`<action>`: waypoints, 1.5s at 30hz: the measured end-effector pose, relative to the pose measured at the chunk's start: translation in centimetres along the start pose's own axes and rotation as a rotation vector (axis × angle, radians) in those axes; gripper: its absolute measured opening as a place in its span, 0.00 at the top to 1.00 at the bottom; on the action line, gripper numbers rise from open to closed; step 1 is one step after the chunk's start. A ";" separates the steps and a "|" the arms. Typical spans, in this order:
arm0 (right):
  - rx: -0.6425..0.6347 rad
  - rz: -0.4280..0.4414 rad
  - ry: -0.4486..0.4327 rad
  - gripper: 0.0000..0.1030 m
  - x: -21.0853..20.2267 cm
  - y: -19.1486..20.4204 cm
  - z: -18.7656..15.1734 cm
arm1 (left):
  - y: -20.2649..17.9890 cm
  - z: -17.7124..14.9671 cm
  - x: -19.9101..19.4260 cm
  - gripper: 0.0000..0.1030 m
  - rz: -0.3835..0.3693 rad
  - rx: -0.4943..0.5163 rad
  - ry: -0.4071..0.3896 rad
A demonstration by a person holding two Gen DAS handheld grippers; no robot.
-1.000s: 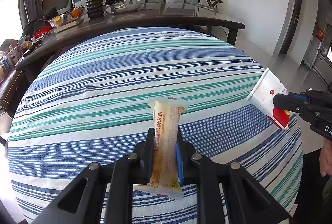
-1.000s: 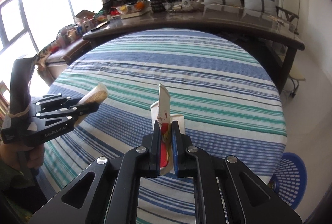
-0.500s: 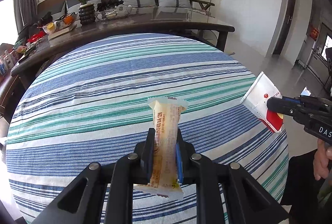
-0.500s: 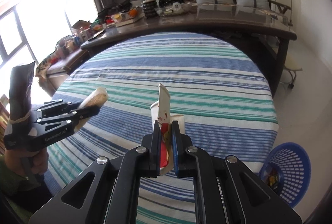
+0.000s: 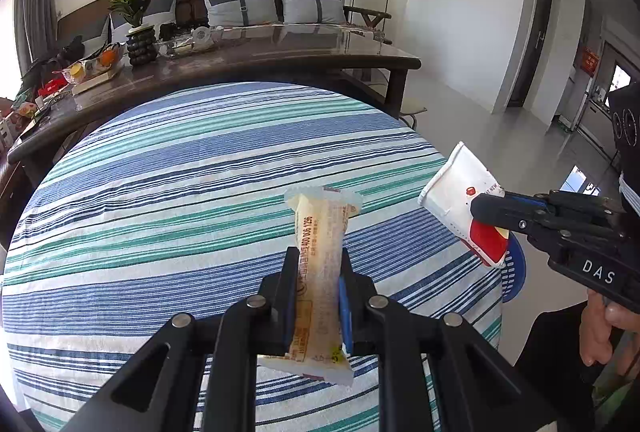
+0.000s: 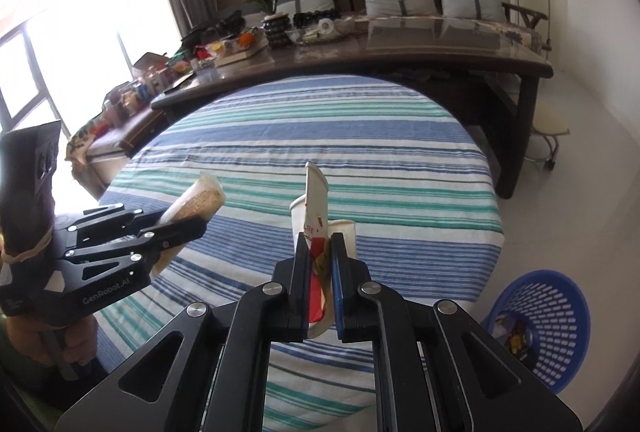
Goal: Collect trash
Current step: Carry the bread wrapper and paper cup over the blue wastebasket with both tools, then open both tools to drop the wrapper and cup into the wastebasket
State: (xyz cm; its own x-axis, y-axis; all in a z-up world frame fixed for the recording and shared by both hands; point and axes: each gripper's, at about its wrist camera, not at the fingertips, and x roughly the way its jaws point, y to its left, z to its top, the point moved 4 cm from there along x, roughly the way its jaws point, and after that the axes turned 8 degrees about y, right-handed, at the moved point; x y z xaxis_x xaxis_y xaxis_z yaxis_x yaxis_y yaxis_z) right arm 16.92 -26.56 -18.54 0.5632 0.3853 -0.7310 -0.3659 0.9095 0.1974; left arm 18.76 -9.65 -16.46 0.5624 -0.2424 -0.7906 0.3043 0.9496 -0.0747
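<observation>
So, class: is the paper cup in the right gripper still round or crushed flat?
Crushed flat. The paper cup is pinched between the right gripper's fingers, its walls folded together.

Woven striped tablecloth (image 5: 160, 216), glossy dark wooden table (image 5: 280, 52), crumpled paper cup (image 5: 460, 192), perforated plastic basket (image 6: 560, 312).

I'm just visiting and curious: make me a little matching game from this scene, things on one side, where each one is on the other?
Things:
1. wrapper
2. paper cup
3. blue basket
4. potted plant

Places:
A. on the floor beside the striped table
B. clamped in the left gripper
C. on the long dark table at the back
D. crushed in the right gripper

Pairs: 1-B, 2-D, 3-A, 4-C
</observation>
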 end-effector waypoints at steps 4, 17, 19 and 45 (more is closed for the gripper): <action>0.002 -0.008 -0.004 0.92 -0.4 -0.3 0.2 | -1.1 0.6 -0.3 0.83 -0.008 0.002 -0.013; 0.008 -0.065 -0.029 0.92 -3.1 -3.1 0.6 | -5.8 1.2 -0.1 0.83 -0.036 0.054 -0.019; 0.011 -0.080 -0.032 0.92 -3.7 -3.9 0.5 | -6.8 1.5 0.1 0.83 -0.043 0.068 -0.018; 0.502 -0.238 0.116 0.92 -5.9 -29.1 -6.1 | -28.1 4.8 13.9 0.83 -0.445 0.226 0.260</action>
State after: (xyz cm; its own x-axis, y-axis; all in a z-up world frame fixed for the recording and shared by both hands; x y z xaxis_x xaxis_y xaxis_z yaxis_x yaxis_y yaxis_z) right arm 19.70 -56.25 -24.00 0.4917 0.1665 -0.8547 0.1747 0.9427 0.2841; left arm 21.74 -40.70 -22.39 0.1430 -0.5262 -0.8382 0.6425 0.6936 -0.3258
